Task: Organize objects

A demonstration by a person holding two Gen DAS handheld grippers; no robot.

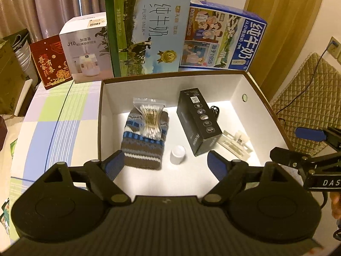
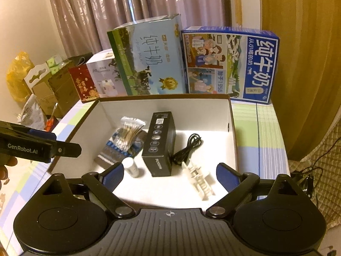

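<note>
An open white-lined box (image 1: 170,81) (image 2: 162,104) sits on the checked tablecloth. Inside lie a striped knitted item (image 1: 142,147) (image 2: 113,151) with a bag of cotton swabs (image 1: 150,119) (image 2: 130,134) on top, a small white bottle (image 1: 178,154) (image 2: 132,168), a black carton (image 1: 198,121) (image 2: 159,143), a black cable (image 2: 187,147) and a clear plastic piece (image 1: 235,143) (image 2: 200,181). My left gripper (image 1: 168,166) is open above the box's near edge, holding nothing. My right gripper (image 2: 170,175) is open too, over the box's near right part.
Behind the box stand a green milk carton (image 1: 147,32) (image 2: 147,57), a blue milk carton (image 1: 223,40) (image 2: 230,64), a white humidifier box (image 1: 85,51) and a red box (image 1: 50,61). A quilted chair (image 1: 309,98) is at right. Cardboard boxes (image 2: 53,85) clutter the left.
</note>
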